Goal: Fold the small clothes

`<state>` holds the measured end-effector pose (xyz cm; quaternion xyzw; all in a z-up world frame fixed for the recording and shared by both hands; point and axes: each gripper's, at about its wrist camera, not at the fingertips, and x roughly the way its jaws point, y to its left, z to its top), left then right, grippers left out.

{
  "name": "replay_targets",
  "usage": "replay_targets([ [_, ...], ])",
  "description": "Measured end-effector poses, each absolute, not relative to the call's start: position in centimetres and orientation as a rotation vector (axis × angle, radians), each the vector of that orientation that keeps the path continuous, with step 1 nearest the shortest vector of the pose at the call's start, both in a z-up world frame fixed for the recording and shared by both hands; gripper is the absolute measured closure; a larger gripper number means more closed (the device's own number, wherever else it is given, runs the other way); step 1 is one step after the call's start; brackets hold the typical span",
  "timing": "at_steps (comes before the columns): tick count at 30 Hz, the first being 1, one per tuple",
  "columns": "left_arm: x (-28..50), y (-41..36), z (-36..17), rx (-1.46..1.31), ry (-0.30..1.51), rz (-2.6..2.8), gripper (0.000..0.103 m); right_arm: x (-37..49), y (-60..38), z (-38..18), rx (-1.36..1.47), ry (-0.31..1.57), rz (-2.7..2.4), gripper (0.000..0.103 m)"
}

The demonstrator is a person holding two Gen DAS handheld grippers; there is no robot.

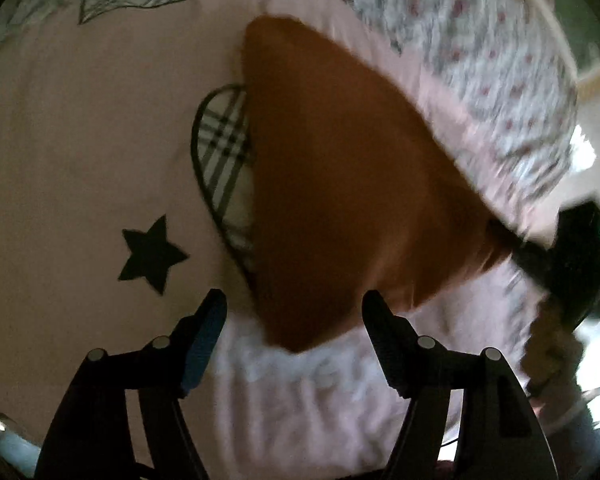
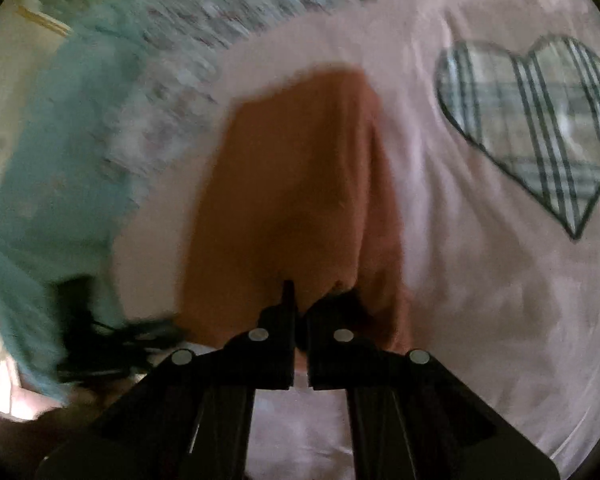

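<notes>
On the pink bedsheet, right claw pinches the orange cloth; left claw gapes empty.

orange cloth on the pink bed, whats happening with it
A person with a claw in each hand is folding a small orange garment on a pink bedspread. The right claw is shut on the garment's near edge. The left claw is open just short of a corner, gripping nothing. Both views are blurred.
</notes>
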<state>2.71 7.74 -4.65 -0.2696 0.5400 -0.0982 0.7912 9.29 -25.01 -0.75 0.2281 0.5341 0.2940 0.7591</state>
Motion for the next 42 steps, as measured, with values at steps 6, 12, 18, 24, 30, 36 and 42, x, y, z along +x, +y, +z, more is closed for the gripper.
replay_targets([
  [6, 4.8, 6.6, -7.2, -0.433, 1.280, -0.136, 0.042, 8.9, -26.5, -5.3, 0.383, 1.285, 0.508, 0.099],
  [12, 4.4, 5.5, -7.4, -0.337, 1.288, -0.144, 0.042, 8.6, -27.1, -8.6, 0.415, 1.332, 0.419, 0.098],
  [18, 3.0, 6.0, -3.2, -0.357, 1.177, -0.229, 0.043, 9.4, -28.2, -4.6, 0.393, 1.286, 0.359, 0.077],
  [24, 5.5, 5.2, -1.9, -0.377, 1.137, -0.281, 0.043, 13.7, -27.1, -2.8, 0.420, 1.189, 0.403, 0.067],
  [30, 6.0, 4.3, -0.9, -0.414, 1.080, -0.331, 0.044, 18.2, -24.8, -5.1, 0.431, 1.196, 0.434, 0.064],
  [36, 7.2, 3.9, -1.0, -0.419, 1.073, -0.353, 0.044, 20.5, -23.8, -5.4, 0.442, 1.173, 0.445, 0.092],
  [42, 9.8, 3.3, -0.9, -0.402, 1.055, -0.348, 0.044, 21.1, -24.1, -6.7, 0.420, 1.239, 0.374, 0.080],
])
